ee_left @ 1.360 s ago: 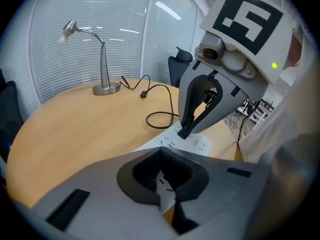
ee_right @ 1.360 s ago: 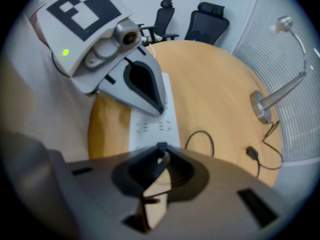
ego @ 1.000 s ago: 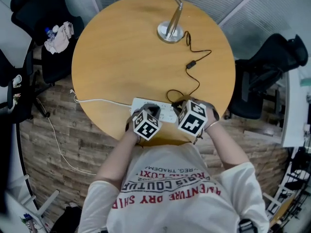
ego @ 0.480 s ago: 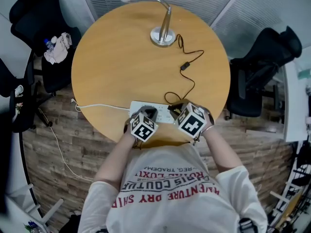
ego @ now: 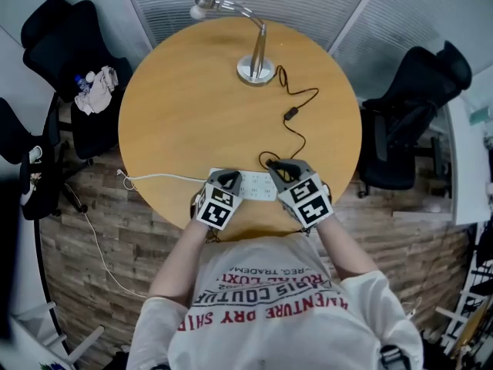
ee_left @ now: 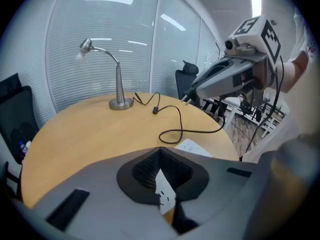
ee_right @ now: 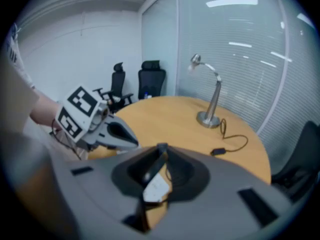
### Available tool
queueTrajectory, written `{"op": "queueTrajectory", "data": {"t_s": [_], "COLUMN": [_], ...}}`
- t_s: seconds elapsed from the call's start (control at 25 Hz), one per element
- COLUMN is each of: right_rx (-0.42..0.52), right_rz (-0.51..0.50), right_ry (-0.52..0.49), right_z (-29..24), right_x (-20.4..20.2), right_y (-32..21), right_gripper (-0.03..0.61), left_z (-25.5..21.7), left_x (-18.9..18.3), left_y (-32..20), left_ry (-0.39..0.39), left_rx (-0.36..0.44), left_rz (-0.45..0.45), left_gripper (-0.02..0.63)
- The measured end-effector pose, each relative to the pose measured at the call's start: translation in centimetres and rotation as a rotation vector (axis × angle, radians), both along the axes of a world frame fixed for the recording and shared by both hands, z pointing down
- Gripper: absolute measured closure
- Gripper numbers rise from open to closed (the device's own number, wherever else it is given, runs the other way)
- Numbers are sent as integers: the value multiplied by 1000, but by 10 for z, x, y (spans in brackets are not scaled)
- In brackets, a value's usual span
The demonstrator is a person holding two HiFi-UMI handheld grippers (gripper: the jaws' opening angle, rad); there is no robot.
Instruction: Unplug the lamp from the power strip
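Note:
A silver gooseneck lamp [ego: 255, 56] stands at the far side of the round wooden table [ego: 192, 106]. Its black cord [ego: 302, 93] runs past an inline switch [ego: 291, 115] to the white power strip [ego: 254, 184] at the near edge. My right gripper [ego: 279, 166] is at the strip's right end, shut on the black lamp plug [ee_right: 159, 160]. Whether the plug still sits in its socket is hidden. My left gripper [ego: 228, 179] has its jaws together, tips down on the strip's left end. In the left gripper view the strip [ee_left: 196, 147] shows past the jaws.
The strip's white cable [ego: 158, 179] runs left off the table edge to the wooden floor. Black office chairs stand at the left [ego: 65, 45] and right [ego: 416, 106]. The person's torso is close against the near table edge.
The head camera has tilted, so the table sits lower in the picture. Both grippers stay at the power strip, the right one still on the plug.

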State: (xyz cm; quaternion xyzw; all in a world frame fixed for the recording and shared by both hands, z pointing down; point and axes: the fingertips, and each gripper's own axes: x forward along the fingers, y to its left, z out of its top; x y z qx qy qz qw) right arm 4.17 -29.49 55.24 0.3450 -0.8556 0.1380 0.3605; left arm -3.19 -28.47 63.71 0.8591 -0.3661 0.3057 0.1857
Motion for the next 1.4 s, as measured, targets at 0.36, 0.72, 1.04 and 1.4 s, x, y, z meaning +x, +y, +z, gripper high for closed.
{"op": "queueTrajectory", "data": {"t_s": [0.36, 0.72, 1.04, 1.4], "right_rx": [311, 502, 553, 509], "right_rz": [223, 226, 178, 156], "right_ry": [-301, -448, -445, -464], "right_z": [-79, -139, -151, -147], "right_x": [13, 10, 0, 1], "right_y": [-25, -16, -4, 0], "right_gripper": [506, 506, 506, 506], "left_z": [-136, -238, -250, -241], "left_x": [-32, -39, -39, -40], "left_y": [-36, -22, -10, -12], "left_ry": [98, 377, 409, 400], "left_rx": [369, 593, 614, 573], "left_rz": [-149, -164, -139, -150], "left_gripper": [586, 586, 586, 586]}}
